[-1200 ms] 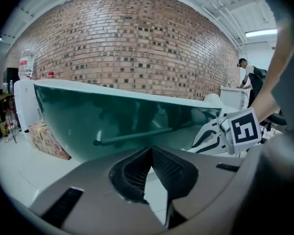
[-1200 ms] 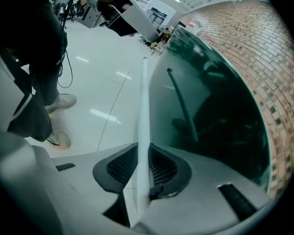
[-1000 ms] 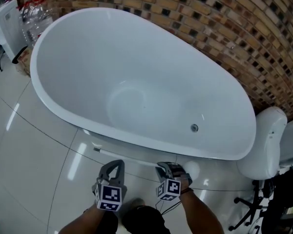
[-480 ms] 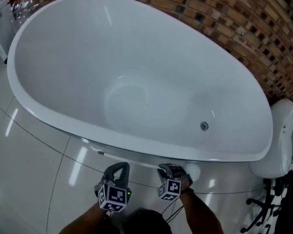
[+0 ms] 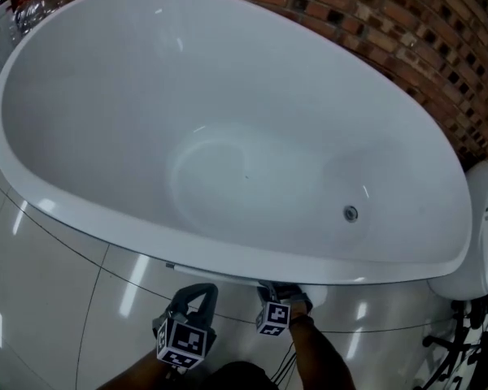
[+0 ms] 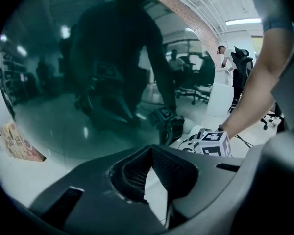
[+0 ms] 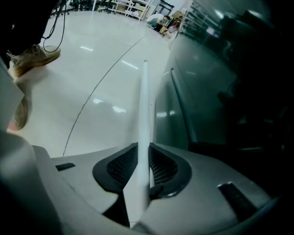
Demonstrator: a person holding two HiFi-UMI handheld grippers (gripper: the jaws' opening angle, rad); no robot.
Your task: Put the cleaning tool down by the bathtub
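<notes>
My right gripper [image 5: 281, 289] is clamped on the cleaning tool [image 5: 205, 273]. In the right gripper view the two dark ribbed pads [image 7: 161, 166] press on either side of its thin white handle [image 7: 144, 106], with the gripper [image 7: 144, 153] closed only as far as that handle allows. From the jaws the handle runs away to the far end, low along the foot of the bathtub [image 7: 210, 82], whose glossy side mirrors it. I cannot tell whether the handle's far end rests on the floor [image 7: 98, 48].

From my head, the tool lies just under the near rim of the bathtub [image 5: 228, 250], stretching left from my right gripper over the shiny tiles [image 5: 49, 283].

My left gripper [image 5: 197, 289] sits just left of the right one, near me and a little clear of the tub. Its jaws meet at the tips and hold nothing; in the left gripper view [image 6: 152, 153] only pale floor shows through the narrow wedge behind them. That view faces the tub's dark reflecting side [image 6: 88, 82], with my right forearm [image 6: 255, 92] and the right gripper's marker cube [image 6: 213, 143] to the right.

A brick wall [image 5: 439, 47] curves behind the far side of the tub. A cardboard box [image 6: 19, 143] stands at the far left on the floor, and a shoe [image 7: 32, 58] shows at the left of the right gripper view.
</notes>
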